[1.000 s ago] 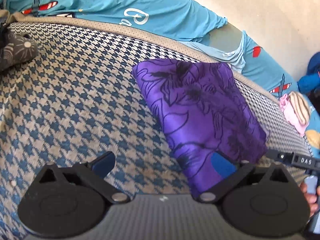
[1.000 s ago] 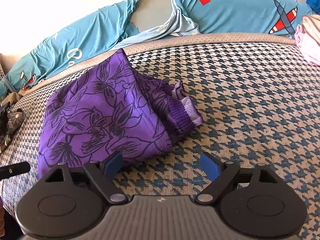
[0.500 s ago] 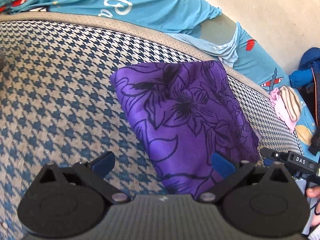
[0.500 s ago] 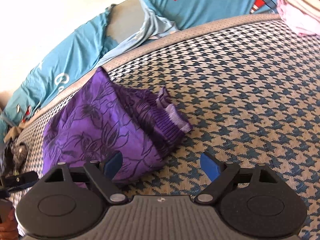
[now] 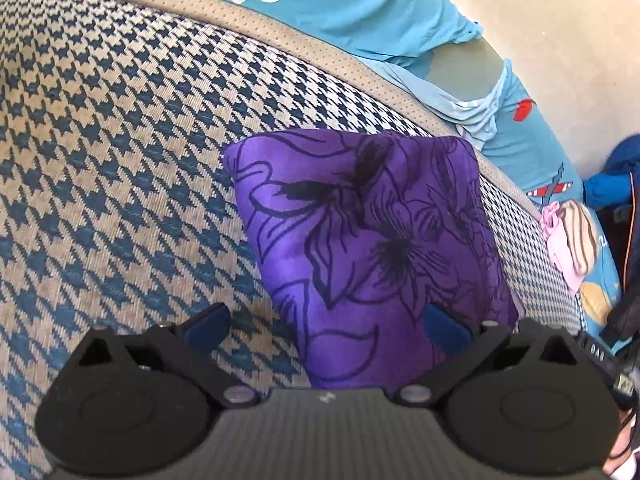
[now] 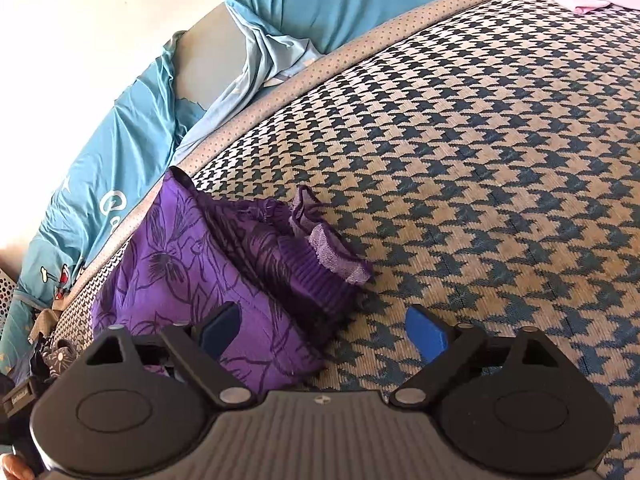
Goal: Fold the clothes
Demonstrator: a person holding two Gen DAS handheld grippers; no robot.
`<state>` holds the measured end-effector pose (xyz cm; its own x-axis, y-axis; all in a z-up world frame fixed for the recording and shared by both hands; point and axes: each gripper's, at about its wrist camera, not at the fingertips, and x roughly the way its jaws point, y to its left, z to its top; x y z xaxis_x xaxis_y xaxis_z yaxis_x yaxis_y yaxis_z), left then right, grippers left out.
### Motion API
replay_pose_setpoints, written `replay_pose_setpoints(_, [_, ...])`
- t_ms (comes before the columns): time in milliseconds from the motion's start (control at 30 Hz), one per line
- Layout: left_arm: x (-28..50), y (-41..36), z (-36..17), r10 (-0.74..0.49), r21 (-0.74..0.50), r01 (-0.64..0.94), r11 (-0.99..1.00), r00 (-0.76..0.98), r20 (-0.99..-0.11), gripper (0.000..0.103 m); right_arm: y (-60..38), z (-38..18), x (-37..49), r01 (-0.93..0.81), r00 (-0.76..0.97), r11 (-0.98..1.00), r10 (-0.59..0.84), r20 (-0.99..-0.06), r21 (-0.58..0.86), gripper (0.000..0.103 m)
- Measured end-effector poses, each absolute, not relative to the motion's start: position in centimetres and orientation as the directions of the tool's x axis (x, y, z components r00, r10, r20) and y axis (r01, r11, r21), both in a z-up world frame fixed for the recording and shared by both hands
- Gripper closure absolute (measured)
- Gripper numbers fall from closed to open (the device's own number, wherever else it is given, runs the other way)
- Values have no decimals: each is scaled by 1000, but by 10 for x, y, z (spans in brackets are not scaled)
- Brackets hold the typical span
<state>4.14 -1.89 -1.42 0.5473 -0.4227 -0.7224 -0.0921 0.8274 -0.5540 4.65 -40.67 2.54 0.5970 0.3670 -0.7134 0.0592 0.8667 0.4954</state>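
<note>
Purple cloth (image 5: 372, 248) with black flower lines lay folded on a cushion (image 5: 120, 152) covered in a blue and tan zigzag check. It sat near the cushion's far edge, where a plain tan strip (image 5: 304, 52) ran along the rim.

From the left camera the cloth looked like a flat, neat packet. Its near end was hidden behind the left claw (image 5: 324, 330). That claw stood wide apart with nothing pinched. One blue finger (image 5: 206, 326) was over the bare cushion and the other blue finger (image 5: 444, 332) was in front of the purple cloth. It was hard to tell if that finger touched the cloth.

From the right camera the purple cloth (image 6: 192, 280) showed its open side, with a ribbed band and a pale lacy edge (image 6: 336, 256) sticking out. The right claw (image 6: 324, 334) was opening wider. The cloth's near corner lay between its fingers, but the fingers did not press on it. Its left finger (image 6: 220, 330) was in front of the cloth and its right finger (image 6: 426, 334) was over the bare cushion.

Behind the cushion lay a light blue sheet (image 5: 352, 0) with white letters and small red pictures, partly cut off at the top. A pink and striped bundle (image 5: 572, 240) sat at the far right, too small to make out. A dark thing (image 6: 52, 356) at the left edge of the right camera's view was mostly hidden. A bit of hand (image 6: 16, 468) peeked in at the bottom corner.
</note>
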Motion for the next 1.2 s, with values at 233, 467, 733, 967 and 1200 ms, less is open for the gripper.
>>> replay_pose_setpoints(233, [62, -25, -18, -441, -569, -82, 818, 546, -713, 0, -398, 20, 58, 16, 593, 873, 384, -708, 487, 7])
replay_pose_setpoints(467, [72, -29, -18, -451, -575, -66, 816, 551, -702, 0, -394, 17, 69, -11, 597, 864, 409, -690, 503, 7])
replay_pose_setpoints(733, [76, -38, -16, -437, -539, -26, 842, 554, -709, 0, -378, 15, 76, -111, 594, 869, 447, -669, 482, 9])
replay_pose_setpoints(967, [80, -44, -15, -426, -515, -3, 857, 556, -714, 0, -360, 13, 80, -187, 579, 859, 488, -653, 476, 21])
replay_pose_setpoints(1200, [81, -54, -13, -420, -482, 41, 875, 556, -717, 0, -350, 12, 82, -218, 565, 836, 529, -633, 504, 38])
